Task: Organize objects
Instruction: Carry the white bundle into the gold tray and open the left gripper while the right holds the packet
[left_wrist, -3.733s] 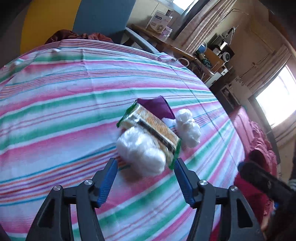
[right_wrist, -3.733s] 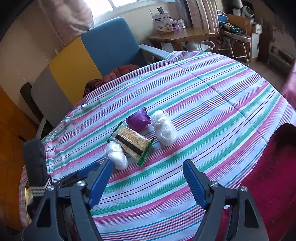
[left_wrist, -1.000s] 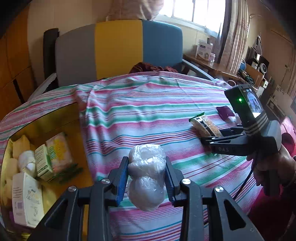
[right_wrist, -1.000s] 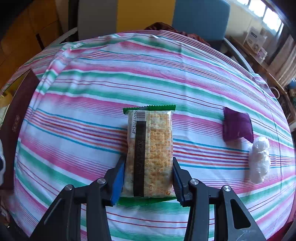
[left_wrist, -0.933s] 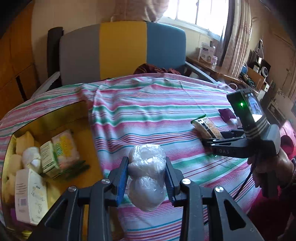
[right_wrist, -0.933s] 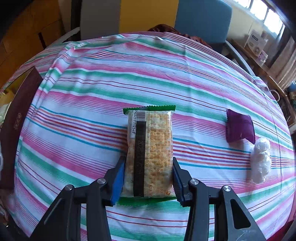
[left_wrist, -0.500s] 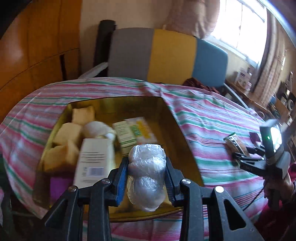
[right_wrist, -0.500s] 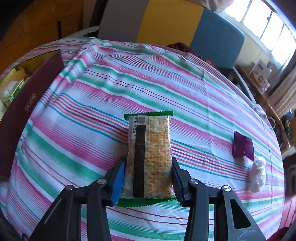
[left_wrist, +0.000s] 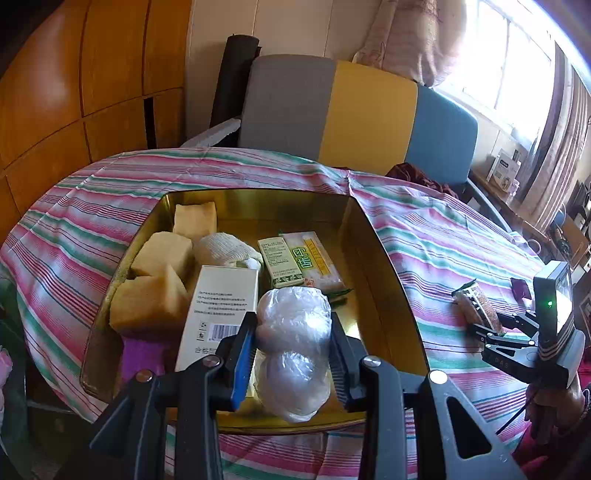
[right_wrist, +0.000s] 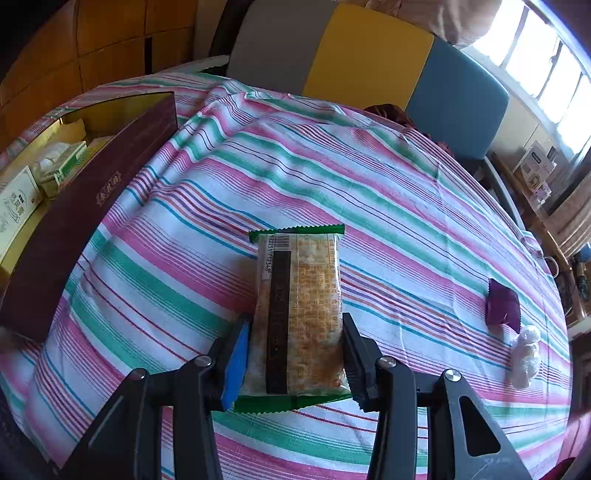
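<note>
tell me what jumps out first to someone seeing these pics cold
The left tool sits front and centre in its own view, shut on a clear plastic-wrapped white bundle held over a gold-lined box crowded with packets and yellow blocks. In the right wrist view, the right tool clamps a green-edged cracker packet above the bright striped tablecloth. A purple packet and another white bundle lie at the cloth's right edge.

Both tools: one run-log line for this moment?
left tool: shut on bag, over box | right tool: shut on cracker pack, over cloth
</note>
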